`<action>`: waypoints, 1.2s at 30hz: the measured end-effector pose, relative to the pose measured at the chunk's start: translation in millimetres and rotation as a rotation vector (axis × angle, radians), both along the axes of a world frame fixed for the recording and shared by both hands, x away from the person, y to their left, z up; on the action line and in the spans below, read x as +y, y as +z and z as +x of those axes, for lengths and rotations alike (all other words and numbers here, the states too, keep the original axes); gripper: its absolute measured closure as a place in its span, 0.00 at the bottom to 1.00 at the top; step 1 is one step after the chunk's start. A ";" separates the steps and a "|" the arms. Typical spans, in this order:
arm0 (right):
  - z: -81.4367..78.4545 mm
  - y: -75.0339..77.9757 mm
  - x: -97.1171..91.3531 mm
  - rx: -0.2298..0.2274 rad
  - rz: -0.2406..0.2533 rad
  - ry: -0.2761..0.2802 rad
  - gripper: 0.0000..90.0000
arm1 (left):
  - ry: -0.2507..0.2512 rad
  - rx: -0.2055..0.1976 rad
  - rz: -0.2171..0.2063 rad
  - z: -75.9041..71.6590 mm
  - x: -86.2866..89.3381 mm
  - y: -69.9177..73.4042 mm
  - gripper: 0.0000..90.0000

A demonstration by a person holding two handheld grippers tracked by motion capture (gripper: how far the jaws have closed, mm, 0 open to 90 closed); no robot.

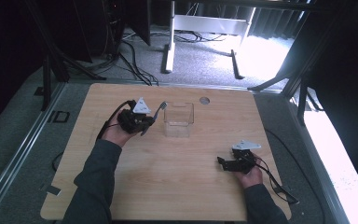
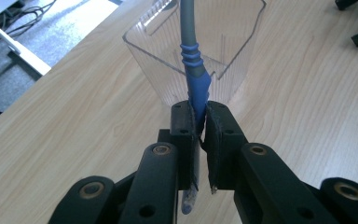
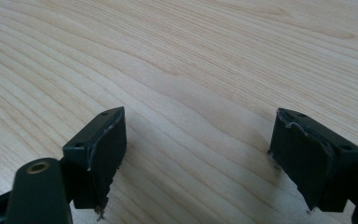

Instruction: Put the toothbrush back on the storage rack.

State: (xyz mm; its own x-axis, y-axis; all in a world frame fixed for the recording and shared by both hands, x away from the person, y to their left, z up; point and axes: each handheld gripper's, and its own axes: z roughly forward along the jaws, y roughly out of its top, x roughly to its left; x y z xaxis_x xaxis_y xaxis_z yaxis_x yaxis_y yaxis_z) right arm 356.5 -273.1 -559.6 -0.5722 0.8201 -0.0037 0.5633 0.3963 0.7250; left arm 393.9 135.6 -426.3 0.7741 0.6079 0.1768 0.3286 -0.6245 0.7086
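Note:
My left gripper (image 1: 150, 122) (image 2: 200, 116) is shut on a slim grey tool with a blue ribbed grip (image 2: 196, 79). The pads pinch the blue part, and a short tip sticks out below the jaws. The grey shaft (image 1: 161, 108) slants up and away toward the near left corner of a clear plastic box (image 1: 178, 120) (image 2: 233, 51), which stands upright mid-table with nothing visible inside. My right gripper (image 1: 221, 162) (image 3: 200, 154) rests low near the table's right front, its jaws wide open over bare wood with nothing between them.
The wooden table (image 1: 168, 186) has a round grey grommet (image 1: 204, 100) behind the box. Cables trail from both grippers off the table's sides. Beyond the far edge lie floor cables and a white metal frame (image 1: 205, 23).

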 end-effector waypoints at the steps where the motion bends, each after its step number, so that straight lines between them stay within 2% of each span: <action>1: 0.0 0.0 0.0 0.000 0.000 -0.001 0.20 | 0.002 -0.002 -0.003 0.2 -0.2 0.1 0.91; 8: 0.0 0.0 0.1 0.000 0.001 -0.001 0.20 | 0.020 -0.012 -0.017 1.7 -2.8 1.3 0.91; 24: 0.0 0.0 0.0 0.000 0.000 0.000 0.20 | 0.055 -0.064 -0.048 2.7 -9.6 8.6 0.91; 36: 0.0 0.0 0.0 0.000 0.000 0.000 0.20 | 0.075 -0.084 -0.069 4.6 -13.5 14.7 0.91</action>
State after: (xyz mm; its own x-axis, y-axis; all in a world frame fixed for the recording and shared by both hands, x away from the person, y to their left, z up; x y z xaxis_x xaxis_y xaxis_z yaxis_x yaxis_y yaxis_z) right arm 356.6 -273.2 -559.6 -0.5721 0.8202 -0.0039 0.5633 0.3964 0.7249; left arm 398.4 122.1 -411.6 0.7102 0.6763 0.1954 0.3099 -0.5496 0.7758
